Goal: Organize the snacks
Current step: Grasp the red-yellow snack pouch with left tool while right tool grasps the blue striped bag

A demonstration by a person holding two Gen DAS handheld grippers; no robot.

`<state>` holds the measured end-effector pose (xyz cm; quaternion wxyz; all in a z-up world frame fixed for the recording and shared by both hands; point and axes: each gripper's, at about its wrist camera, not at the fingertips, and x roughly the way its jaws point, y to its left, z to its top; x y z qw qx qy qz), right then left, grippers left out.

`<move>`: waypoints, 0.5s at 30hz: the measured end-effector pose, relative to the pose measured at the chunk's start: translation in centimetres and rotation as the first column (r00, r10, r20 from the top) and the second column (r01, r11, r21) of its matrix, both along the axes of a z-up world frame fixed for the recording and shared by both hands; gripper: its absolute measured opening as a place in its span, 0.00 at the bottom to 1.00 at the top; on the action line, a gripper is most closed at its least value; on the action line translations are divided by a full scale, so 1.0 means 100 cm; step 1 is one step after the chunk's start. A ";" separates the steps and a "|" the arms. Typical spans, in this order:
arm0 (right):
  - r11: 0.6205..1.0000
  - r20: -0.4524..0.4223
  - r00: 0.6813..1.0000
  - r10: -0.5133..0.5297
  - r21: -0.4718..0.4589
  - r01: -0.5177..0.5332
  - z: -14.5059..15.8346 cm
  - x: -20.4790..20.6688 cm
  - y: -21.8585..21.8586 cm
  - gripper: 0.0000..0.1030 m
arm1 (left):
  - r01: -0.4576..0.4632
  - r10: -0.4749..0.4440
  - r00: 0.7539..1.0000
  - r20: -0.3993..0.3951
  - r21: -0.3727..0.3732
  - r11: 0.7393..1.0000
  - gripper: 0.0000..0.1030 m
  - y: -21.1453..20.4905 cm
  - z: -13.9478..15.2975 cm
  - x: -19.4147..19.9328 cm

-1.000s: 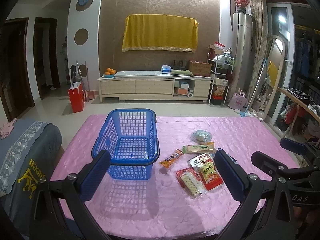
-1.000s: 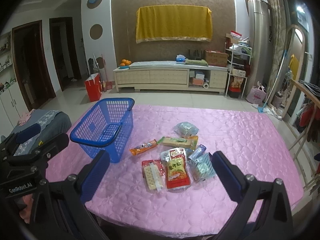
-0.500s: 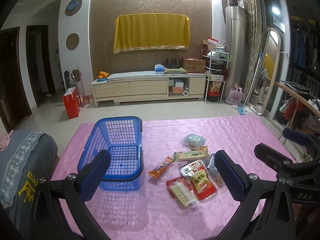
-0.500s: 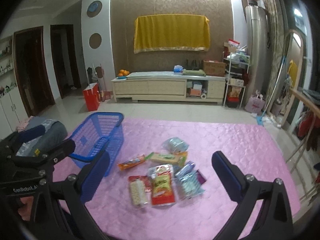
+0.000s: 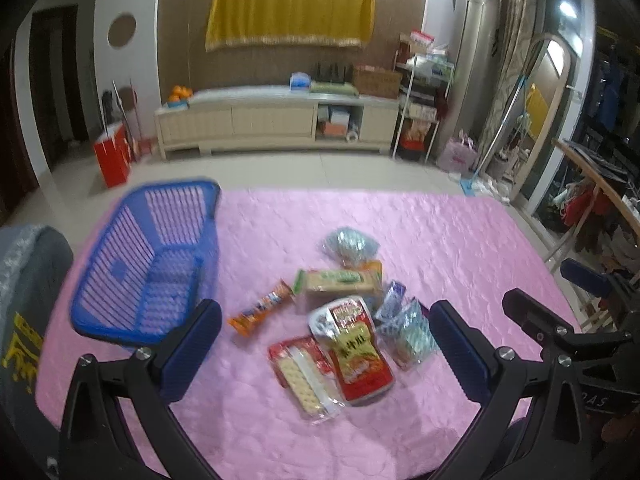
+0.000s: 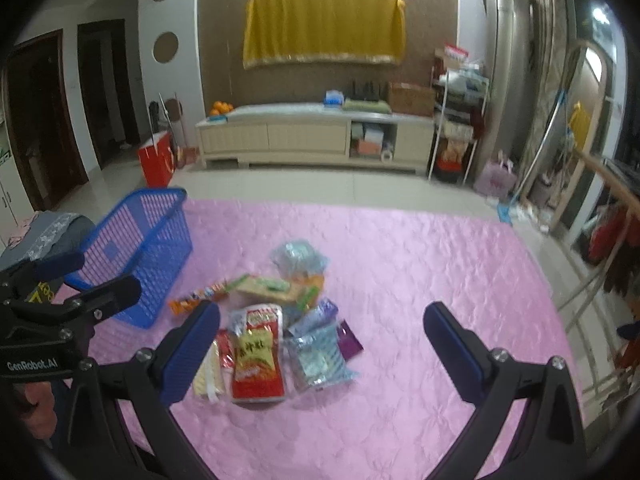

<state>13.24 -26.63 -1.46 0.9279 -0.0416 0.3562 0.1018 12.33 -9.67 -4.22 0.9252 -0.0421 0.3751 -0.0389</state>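
Observation:
A blue plastic basket (image 5: pixel 148 264) (image 6: pixel 140 240) stands empty at the table's left. Several snack packets lie in a loose heap mid-table: a red pouch (image 5: pixel 358 354) (image 6: pixel 258 356), a cracker pack (image 5: pixel 302 376), an orange bar (image 5: pixel 262 308), a green cracker pack (image 5: pixel 340 280), a clear bag (image 5: pixel 348 242) and silver-blue packets (image 5: pixel 408 328) (image 6: pixel 318 354). My left gripper (image 5: pixel 326 350) hovers open above the near side of the heap. Further right, my right gripper (image 6: pixel 322 350) is open too, over the silver-blue packets. Neither holds anything.
A pink quilted cloth (image 5: pixel 440 240) covers the table. A grey cushioned seat (image 5: pixel 24 300) sits at the left edge. A wooden rail and clothes (image 5: pixel 592 200) stand off the right. Beyond the far edge is tiled floor and a long cabinet (image 5: pixel 276 120).
Both grippers have swung right and lower toward the snack heap; the basket has slid to the left in both views. Both stay open.

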 end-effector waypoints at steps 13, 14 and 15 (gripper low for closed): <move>1.000 -0.187 0.982 -0.004 -0.002 0.004 -0.084 0.030 -0.028 0.95 | -0.008 0.010 0.977 -0.213 0.013 1.000 1.00 -0.032 -0.097 0.043; 1.000 -0.198 0.980 -0.007 -0.002 0.006 -0.087 0.033 -0.029 0.95 | -0.003 0.004 0.974 -0.226 0.007 1.000 1.00 -0.035 -0.104 0.047; 1.000 -0.211 0.977 -0.012 0.000 0.012 -0.093 0.036 -0.031 0.95 | -0.001 0.004 0.972 -0.235 0.012 1.000 1.00 -0.037 -0.109 0.050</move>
